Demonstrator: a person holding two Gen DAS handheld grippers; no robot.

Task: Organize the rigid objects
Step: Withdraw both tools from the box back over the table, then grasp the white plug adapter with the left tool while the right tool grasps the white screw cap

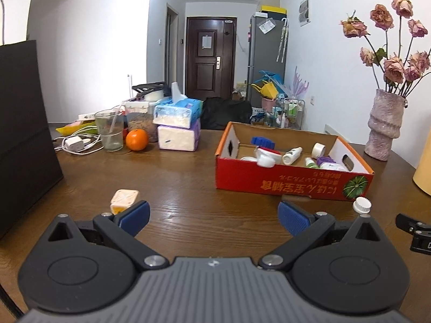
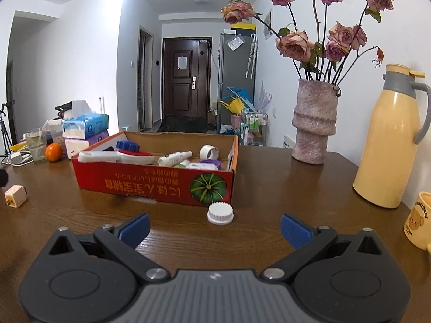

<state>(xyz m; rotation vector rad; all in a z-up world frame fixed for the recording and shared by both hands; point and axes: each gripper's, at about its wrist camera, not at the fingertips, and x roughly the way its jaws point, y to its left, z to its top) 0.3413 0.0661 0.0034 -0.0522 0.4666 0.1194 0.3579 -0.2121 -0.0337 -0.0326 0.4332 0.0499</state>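
So both grippers are spread wide with nothing in them. Left gripper (image 1: 214, 216) hangs over the table (image 1: 188, 183), and the beige plug (image 1: 124, 200) sits just past its left finger. Right gripper (image 2: 215, 227) faces the white cap (image 2: 220, 213), which lies on the wood just in front of the red box (image 2: 150, 185) full of bottles.

Table (image 2: 269, 177): dark wood grain, smooth, glossy, reflecting light. Red box (image 2: 150, 185): printed cardboard outside, raw brown matt cardboard inside. White cap (image 2: 220, 213): ribbed plastic, matt. Left gripper (image 1: 214, 216) and right gripper (image 2: 215, 228): matt black plastic bodies, blue textured pads, bright metal pivot screws. Vase (image 2: 315, 123): rough, grainy, faintly glittering. Thermos jug (image 2: 390, 140): smooth, satin cream finish.
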